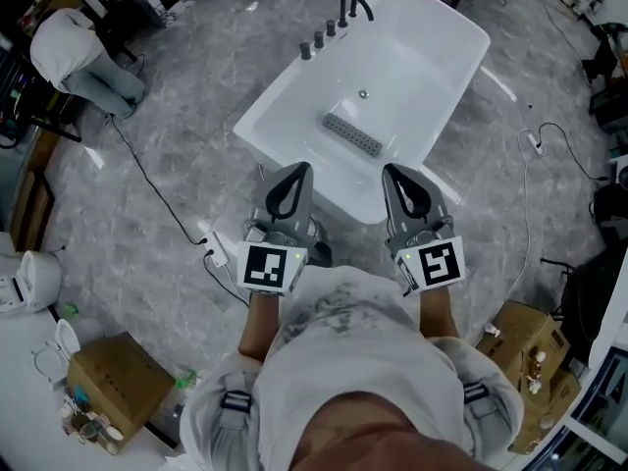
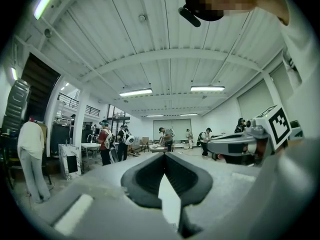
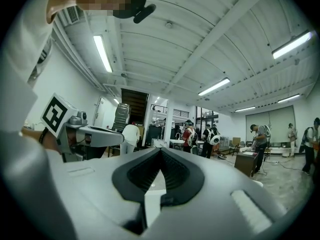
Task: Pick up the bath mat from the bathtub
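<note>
A white bathtub (image 1: 285,106) stands on the grey marble floor ahead of me. A small grey bath mat (image 1: 352,134) lies flat on its bottom, below the drain. My left gripper (image 1: 298,169) and right gripper (image 1: 392,171) are held side by side, level, just short of the tub's near end and apart from the mat. Both are shut with nothing in them. In the left gripper view the left gripper (image 2: 165,157) has its jaws meeting at the tip, and in the right gripper view so does the right gripper (image 3: 160,151). Those two views look out over the hall, with tub and mat hidden.
Black taps (image 1: 353,6) stand on the tub's far rim. A power strip (image 1: 218,248) and cable lie on the floor at the left. Cardboard boxes (image 1: 116,376) (image 1: 525,346) flank me. A person in white (image 1: 74,52) crouches far left. Several people (image 2: 105,141) work in the hall.
</note>
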{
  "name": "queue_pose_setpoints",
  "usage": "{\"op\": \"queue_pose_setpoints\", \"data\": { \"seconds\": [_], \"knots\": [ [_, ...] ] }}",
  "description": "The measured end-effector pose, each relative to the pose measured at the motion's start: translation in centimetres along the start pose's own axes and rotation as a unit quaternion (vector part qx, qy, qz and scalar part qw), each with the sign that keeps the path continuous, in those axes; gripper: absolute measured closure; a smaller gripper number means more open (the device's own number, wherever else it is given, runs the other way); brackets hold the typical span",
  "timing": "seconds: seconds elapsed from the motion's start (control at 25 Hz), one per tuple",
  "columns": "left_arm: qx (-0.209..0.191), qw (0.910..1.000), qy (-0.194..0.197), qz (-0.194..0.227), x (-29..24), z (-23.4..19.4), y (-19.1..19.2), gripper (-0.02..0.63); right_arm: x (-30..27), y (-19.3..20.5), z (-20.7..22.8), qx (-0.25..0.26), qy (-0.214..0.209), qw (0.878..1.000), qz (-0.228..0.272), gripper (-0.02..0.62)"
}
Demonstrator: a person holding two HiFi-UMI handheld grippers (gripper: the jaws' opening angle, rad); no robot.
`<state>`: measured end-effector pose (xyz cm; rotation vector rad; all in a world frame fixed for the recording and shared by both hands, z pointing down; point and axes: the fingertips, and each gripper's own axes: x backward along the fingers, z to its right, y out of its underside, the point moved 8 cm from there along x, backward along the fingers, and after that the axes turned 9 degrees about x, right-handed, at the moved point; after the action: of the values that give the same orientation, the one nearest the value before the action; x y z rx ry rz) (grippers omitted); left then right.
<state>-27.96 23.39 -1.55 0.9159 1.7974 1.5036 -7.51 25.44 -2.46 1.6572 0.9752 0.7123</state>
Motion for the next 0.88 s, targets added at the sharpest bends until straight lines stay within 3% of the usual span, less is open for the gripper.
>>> {"op": "queue_pose_setpoints", "data": {
  "seconds": [0.44,0.88],
  "knots": [
    [0.022,0.9975,0.065,-0.015,-8.1,-8.8,-0.7,0.601,-8.7,0.9,1.6,0.009,0.071,0.996,-0.049,0.594],
    [0.025,0.9922,0.117,-0.035,-15.9,-7.1,1.8,0.601,-9.0,5.0,6.4,-0.002,0.106,0.990,-0.088,0.594]
  ]
}}
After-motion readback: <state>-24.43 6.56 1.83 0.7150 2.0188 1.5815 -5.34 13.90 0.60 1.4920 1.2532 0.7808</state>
